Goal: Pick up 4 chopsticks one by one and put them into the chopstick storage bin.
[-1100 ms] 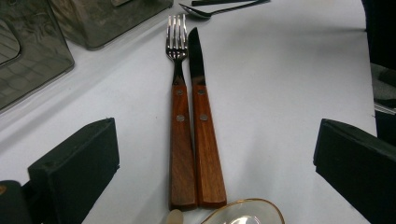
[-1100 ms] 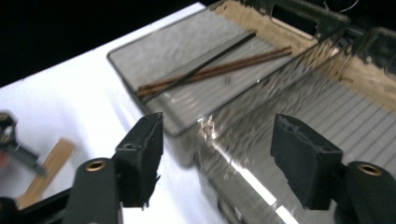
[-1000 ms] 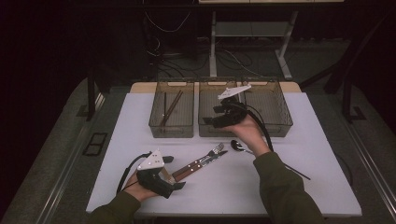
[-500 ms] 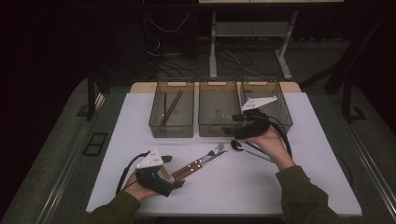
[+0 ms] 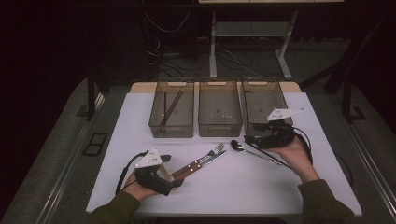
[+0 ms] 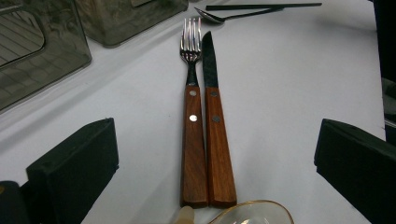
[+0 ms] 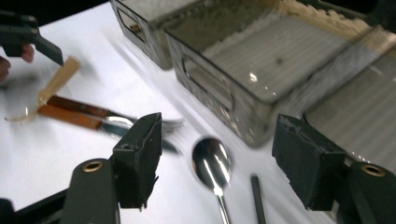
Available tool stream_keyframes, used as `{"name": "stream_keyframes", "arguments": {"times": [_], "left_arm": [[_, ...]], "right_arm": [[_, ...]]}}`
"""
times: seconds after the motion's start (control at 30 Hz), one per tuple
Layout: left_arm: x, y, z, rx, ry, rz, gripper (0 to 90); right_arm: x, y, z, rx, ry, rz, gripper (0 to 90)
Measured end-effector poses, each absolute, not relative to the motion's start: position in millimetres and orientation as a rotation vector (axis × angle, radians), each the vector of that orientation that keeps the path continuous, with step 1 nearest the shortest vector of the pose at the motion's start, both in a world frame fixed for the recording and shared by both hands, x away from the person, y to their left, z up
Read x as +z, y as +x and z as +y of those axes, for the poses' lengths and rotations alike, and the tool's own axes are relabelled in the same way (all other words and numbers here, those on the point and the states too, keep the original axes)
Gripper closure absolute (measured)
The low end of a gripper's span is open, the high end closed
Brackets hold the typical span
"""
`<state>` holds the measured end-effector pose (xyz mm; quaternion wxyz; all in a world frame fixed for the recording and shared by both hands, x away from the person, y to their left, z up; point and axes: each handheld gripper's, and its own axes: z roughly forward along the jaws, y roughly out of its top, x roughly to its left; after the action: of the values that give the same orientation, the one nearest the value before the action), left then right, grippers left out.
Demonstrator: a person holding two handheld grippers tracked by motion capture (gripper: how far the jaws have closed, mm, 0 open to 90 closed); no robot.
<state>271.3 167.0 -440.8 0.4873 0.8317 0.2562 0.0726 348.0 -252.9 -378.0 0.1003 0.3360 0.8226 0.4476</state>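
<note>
Fork (image 6: 191, 51) and knife (image 6: 211, 65) lie side by side, wooden handles touching, on the white table (image 5: 233, 186). Left gripper (image 5: 169, 176) sits at their handle ends, jaws wide apart. Right gripper (image 5: 250, 139), jaws spread and empty, hovers over the spoon (image 7: 212, 165) beside the fork's tines.

A white rectangular tabletop (image 5: 243, 186) carries three smoky translucent plastic bins (image 5: 220, 113) in a row along its far side. Nearer lie a wooden-handled steel fork (image 6: 192, 116) and a matching wooden-handled knife (image 6: 215, 126), touching side by side, with a shiny metal spoon (image 5: 254, 151) just beside them.
</note>
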Motion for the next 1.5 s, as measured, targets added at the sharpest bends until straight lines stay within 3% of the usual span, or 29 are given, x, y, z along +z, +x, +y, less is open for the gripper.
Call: {"name": "stream_keyframes", "arguments": {"times": [0.23, 1.0, 1.5], "left_arm": [[-440.6, 270.9, 167.1, 0.180, 2.019, 0.631, 0.0], [-439.5, 269.3, 167.8, 0.164, 2.025, 0.626, 0.0], [-440.3, 269.9, 166.7, 0.157, 2.030, 0.619, 0.0]], "right_arm": [[-391.2, 334.0, -279.9, 1.288, 1.049, 2.412, 37.3], [-430.3, 321.2, -328.3, 1.051, 1.122, 2.521, 78.5], [-441.9, 325.6, -324.8, 0.942, 1.115, 2.607, 84.8]]}}
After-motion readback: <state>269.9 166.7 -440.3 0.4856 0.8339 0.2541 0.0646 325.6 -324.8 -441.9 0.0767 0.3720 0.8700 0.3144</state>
